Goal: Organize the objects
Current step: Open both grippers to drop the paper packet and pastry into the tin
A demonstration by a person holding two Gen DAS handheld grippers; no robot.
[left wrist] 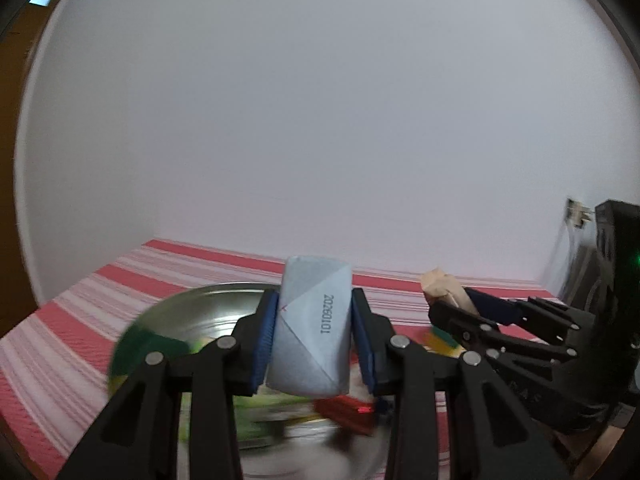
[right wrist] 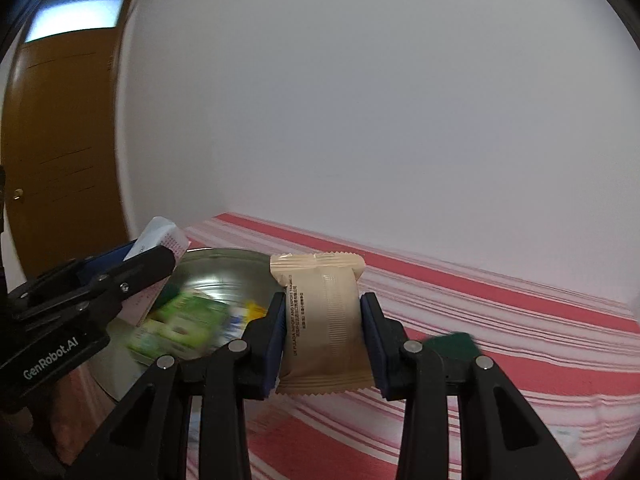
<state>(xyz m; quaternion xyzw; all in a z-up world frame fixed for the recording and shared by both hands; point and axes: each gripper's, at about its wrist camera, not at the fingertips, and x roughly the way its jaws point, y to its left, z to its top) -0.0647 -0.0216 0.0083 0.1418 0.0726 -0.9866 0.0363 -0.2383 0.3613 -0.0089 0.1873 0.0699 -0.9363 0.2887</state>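
A pale blue-grey foil-wrapped packet with a printed date code (left wrist: 310,326) sits pinched between the blue pads of the left gripper (left wrist: 313,332), held clear above a round shiny metal tray (left wrist: 224,300). Just to its right, the right gripper (right wrist: 323,320) clamps a beige crinkle-edged snack sachet with small dark print (right wrist: 324,320), also lifted off the surface. Both packets are in the air, neither yet set down.

The tray holds blurred items: green-and-white packets (right wrist: 180,322), something yellow, and a red packet (left wrist: 348,410) near its front edge. A dark green flat piece (right wrist: 452,344) lies on the cloth outside the tray, right of the right gripper. By my reading the sorting is partway: several things are gathered, two are in transit, at least one waits.

Everything rests on a red-and-white striped cloth (right wrist: 500,320) against a plain white wall (right wrist: 360,100), with a brown wooden door (right wrist: 60,120) at left.
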